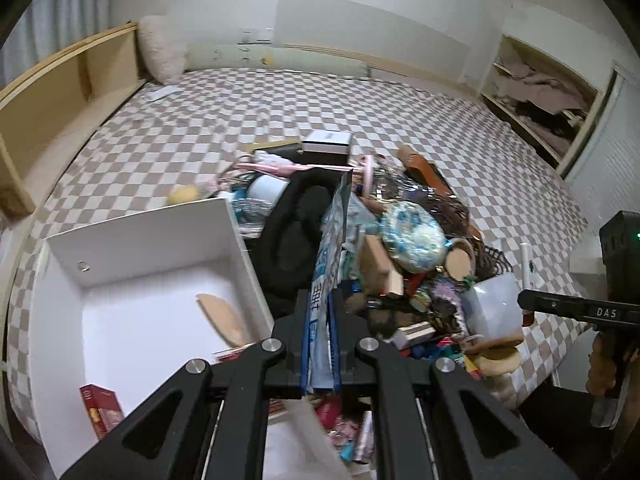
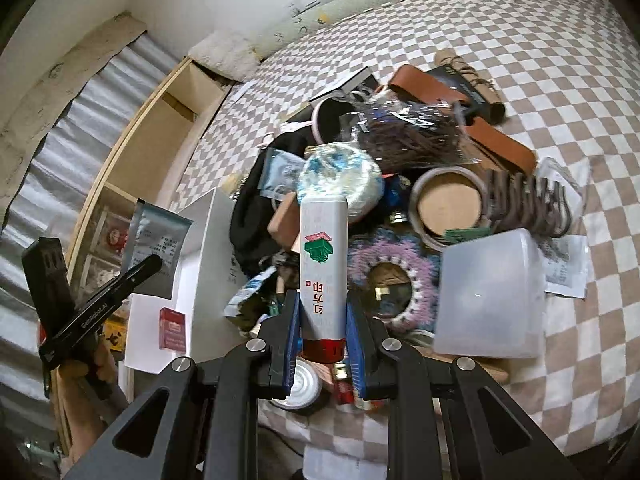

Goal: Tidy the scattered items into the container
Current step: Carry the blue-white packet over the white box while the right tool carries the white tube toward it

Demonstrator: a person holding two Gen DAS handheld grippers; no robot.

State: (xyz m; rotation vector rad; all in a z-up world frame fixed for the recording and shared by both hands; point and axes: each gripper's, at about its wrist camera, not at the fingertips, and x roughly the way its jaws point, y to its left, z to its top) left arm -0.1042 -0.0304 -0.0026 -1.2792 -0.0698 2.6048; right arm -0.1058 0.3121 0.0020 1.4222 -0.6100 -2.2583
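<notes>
Left gripper point(image 1: 320, 312): fingers clamped on flat blue-white sachet point(image 1: 330, 240). Right gripper point(image 2: 323, 320): fingers narrow, gripping white tube point(image 2: 323, 264). White box point(image 1: 152, 240) at 9 o'clock of the clutter pile point(image 1: 404, 264) on checkered bed point(image 1: 208, 120).

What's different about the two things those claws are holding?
The left gripper pinches a flat, thin packet edge-on, printed pale blue; the right gripper clamps a thicker white tube with a red cap and a green-and-red label. The packet is limp foil; the tube keeps its shape. Both are lifted above the pile.
</notes>
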